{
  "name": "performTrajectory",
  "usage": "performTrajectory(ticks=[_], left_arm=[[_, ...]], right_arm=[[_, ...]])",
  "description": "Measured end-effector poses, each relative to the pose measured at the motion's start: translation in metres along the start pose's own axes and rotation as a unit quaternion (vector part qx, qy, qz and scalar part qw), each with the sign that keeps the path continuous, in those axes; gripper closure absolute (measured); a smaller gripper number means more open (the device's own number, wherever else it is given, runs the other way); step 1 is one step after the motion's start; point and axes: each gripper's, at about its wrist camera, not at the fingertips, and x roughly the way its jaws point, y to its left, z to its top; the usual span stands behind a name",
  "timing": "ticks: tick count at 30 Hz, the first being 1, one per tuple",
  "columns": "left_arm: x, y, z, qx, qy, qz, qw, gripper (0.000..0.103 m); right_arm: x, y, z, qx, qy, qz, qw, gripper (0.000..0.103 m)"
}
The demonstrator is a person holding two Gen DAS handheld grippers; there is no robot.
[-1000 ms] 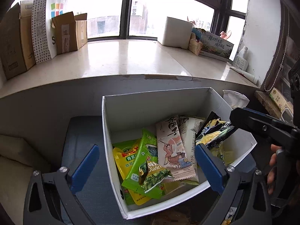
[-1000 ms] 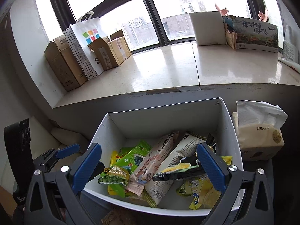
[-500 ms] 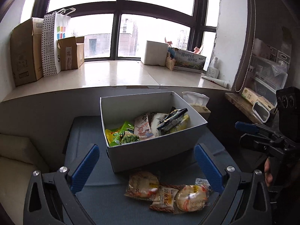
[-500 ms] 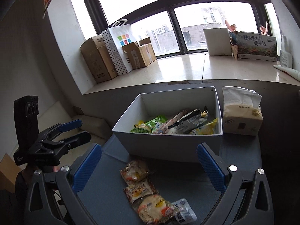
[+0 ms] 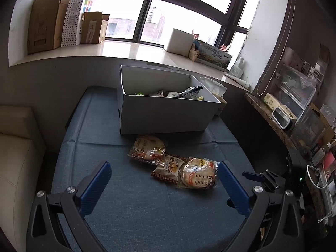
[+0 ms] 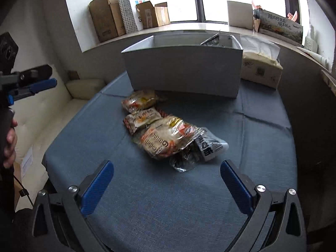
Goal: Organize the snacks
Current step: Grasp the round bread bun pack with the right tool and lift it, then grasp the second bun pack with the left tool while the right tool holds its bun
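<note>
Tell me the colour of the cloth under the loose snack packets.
Dark blue cloth, seen best in the right wrist view.

A: What's on the window ledge [image 5: 117,48]?
B: At its left end, brown cardboard boxes [image 5: 45,19] with a dotted paper bag [image 5: 76,14] upright between them. Toward the right end, a plain white box [image 5: 178,42], and beside it a long printed carton [image 5: 214,55].

A: And the table?
B: A blue cloth [image 6: 168,199] covers it. A tissue box [image 6: 261,68] sits at its far right corner.

A: Anything off the left edge?
B: A cream sofa [image 5: 14,157]. Off the right edge, a cluttered side shelf [image 5: 298,113].
</note>
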Motion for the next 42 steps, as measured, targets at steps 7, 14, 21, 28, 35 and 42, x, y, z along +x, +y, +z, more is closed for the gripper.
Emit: performTrajectory(ticks=[7, 14, 21, 28, 35, 42], left_arm=[[0.003, 0.002, -0.005, 0.002, 0.011, -0.004, 0.9999, 0.000], [0.004, 0.006, -0.009, 0.007, 0.014, -0.001, 0.9999, 0.000], [0.011, 0.015, -0.014, -0.002, 0.027, 0.004, 0.9996, 0.000], [0.016, 0.020, -0.015, -0.007, 0.034, 0.011, 0.9993, 0.000], [0.036, 0.022, -0.013, -0.001, 0.048, 0.021, 0.9986, 0.000], [0.097, 0.016, 0.006, 0.032, 0.075, 0.025, 0.9964, 0.000]], right_arm=[[0.036, 0.015, 0.013, -0.110, 0.002, -0.025, 0.994, 0.000], [0.074, 0.008, 0.037, -0.160, 0.038, -0.003, 0.986, 0.000], [0.097, 0.022, 0.032, -0.249, 0.076, -0.015, 0.965, 0.002], [0.090, 0.018, 0.033, -0.228, 0.067, 0.013, 0.971, 0.021], [0.035, 0.005, 0.031, -0.164, 0.017, 0.015, 0.986, 0.021], [-0.032, -0.026, 0.032, -0.025, -0.064, 0.034, 0.997, 0.021]])
